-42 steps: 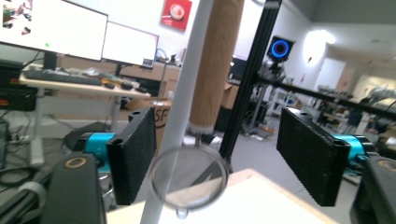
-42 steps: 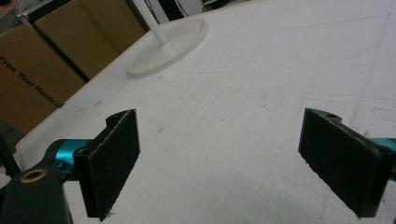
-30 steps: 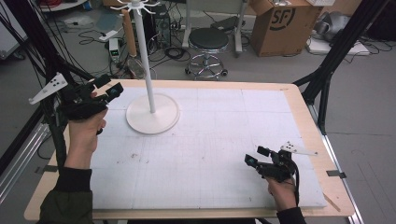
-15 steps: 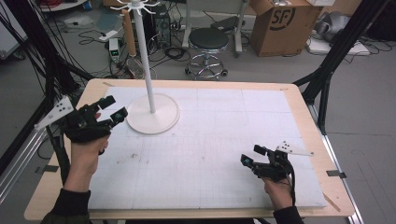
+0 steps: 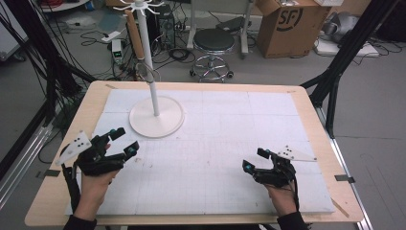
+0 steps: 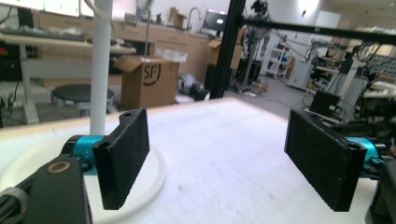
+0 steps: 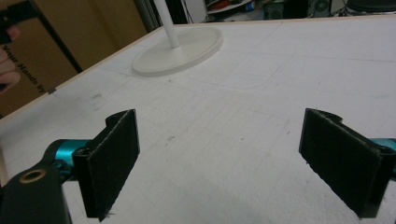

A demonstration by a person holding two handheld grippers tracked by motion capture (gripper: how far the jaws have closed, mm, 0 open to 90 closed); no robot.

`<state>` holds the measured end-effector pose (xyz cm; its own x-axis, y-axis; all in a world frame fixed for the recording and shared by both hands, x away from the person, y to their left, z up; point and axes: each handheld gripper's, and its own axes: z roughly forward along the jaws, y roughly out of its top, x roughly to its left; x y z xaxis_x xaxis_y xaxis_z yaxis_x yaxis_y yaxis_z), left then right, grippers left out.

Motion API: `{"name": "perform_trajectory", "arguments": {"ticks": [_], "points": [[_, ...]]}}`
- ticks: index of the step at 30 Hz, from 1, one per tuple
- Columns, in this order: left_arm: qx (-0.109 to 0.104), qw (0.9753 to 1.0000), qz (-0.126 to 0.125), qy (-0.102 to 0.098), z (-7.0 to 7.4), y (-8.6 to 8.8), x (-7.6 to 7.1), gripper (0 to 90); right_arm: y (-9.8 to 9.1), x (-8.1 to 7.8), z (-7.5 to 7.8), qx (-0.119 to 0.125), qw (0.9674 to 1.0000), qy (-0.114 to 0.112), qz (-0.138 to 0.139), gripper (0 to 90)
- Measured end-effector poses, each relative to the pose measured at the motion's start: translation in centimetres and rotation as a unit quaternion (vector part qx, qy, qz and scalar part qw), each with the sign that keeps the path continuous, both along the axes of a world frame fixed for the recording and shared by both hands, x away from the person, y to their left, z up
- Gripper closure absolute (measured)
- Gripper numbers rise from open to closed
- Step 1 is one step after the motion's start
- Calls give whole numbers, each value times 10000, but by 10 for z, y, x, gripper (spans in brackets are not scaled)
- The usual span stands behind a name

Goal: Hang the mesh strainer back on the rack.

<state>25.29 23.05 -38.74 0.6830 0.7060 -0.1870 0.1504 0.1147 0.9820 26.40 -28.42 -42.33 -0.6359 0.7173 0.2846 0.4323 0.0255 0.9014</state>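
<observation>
Meanwhile, at the lower left of the high view, the left gripper (image 5: 123,141) hovers low over the white mat (image 5: 230,143), jaws spread wide with nothing between them; the left gripper view confirms bare pads (image 6: 125,154) with empty mat showing through the gap. At lower right, the right gripper (image 5: 255,159) sits near the mat's front edge, its jaws likewise standing wide apart and empty. The white hook stand (image 5: 156,117) rises left of centre in the upper half of the frame, its round base flat on the mat, just beyond the left gripper and well apart from the right one; a thin ring (image 5: 145,73) seems to hang on its pole, though it is too small to be sure.

The likeliest mishap, judging from here: the left gripper, so near the base, could knock the tall pole and tip the stand. On the floor at upper right, an open cardboard box (image 5: 287,24) stands; its contents cannot be made out.
</observation>
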Motion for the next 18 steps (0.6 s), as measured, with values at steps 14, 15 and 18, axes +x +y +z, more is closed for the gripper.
{"name": "perform_trajectory", "arguments": {"ticks": [14, 15, 18], "points": [[321, 9993, 145, 94, -32, -3, -29, 224, 5, -4, 2, -137, 9996, -128, 200, 112], [337, 9992, 151, 131, -33, -4, -30, 224, 6, -4, 2, -143, 9996, -124, 203, 112], [414, 9988, 150, 227, -37, -4, -29, 224, 7, -4, 1, -243, 9994, -152, 185, 112]]}}
